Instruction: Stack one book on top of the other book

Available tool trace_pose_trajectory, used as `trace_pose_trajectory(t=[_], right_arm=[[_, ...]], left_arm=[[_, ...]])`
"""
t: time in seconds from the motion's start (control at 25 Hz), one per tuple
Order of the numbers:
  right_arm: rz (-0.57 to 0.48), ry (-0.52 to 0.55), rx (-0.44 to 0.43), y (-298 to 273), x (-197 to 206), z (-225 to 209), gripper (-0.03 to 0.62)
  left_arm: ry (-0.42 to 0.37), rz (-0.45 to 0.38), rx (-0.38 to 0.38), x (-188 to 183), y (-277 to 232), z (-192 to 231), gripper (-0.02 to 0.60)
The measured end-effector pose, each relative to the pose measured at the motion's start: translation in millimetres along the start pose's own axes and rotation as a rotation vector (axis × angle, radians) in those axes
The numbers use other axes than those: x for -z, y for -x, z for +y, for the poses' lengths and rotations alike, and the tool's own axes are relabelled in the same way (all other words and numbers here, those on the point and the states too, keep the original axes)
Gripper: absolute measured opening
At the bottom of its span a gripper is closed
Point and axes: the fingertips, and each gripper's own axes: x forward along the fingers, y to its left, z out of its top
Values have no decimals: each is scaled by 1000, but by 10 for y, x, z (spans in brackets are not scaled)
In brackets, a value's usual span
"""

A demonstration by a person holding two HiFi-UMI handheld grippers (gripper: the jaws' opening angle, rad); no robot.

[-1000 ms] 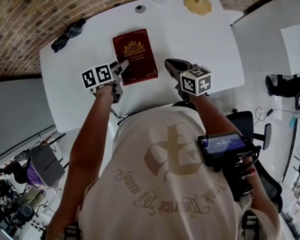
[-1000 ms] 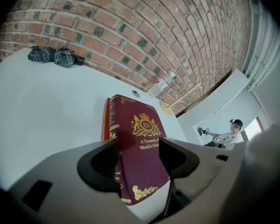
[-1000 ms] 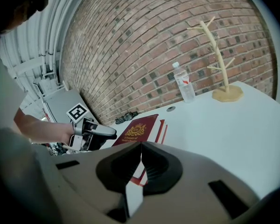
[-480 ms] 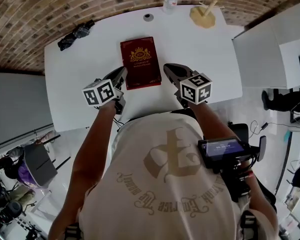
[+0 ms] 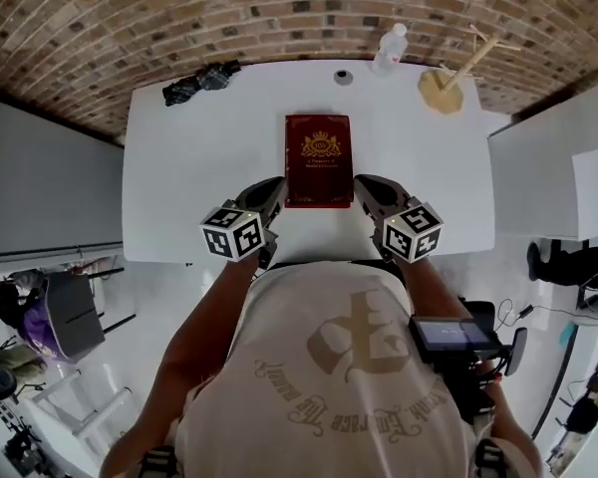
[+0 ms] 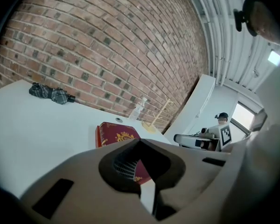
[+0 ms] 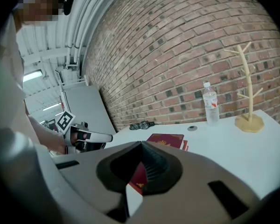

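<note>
On the white bench (image 5: pixel 199 157), in the middle, the red top book (image 5: pixel 319 157) lies flat. We think it sits on the other book (image 7: pixel 184 145), because a thin red edge peeks out beside it in the right gripper view. So the stacking looks done to us.

The left gripper (image 5: pixel 275 185) is just beside the near left corner of the stack. Its jaws have just been closing and are pressed together with nothing between them. The right gripper (image 5: pixel 365 181) is by the near right corner. It is pressed together too and holds nothing.

What could go wrong? Both grippers are close to the stack. If we bump a corner, the top book could slide crooked or slip off, since the covers look smooth.

The bench is plain, white and smooth. Along its far edge are a water bottle (image 5: pixel 389 46), a small wooden tree stand (image 5: pixel 444 86), a little round thing (image 5: pixel 343 77) and a dark bundle of cloth (image 5: pixel 201 81). All are well apart from the books. Behind the bench is a brick wall (image 5: pixel 279 8).
</note>
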Motion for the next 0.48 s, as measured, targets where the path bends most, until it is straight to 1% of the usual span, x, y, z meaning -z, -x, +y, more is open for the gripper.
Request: trace_pose_trajectory(t=[0.16,0.48], right_arm=[[-4,11,-24,14,-22,100,21],[-16,35,-50,26,-30,237,21]], left_arm=[[-27,-15,23,51,90,-91,20],[-51,-24,19,125,171,-143,20]])
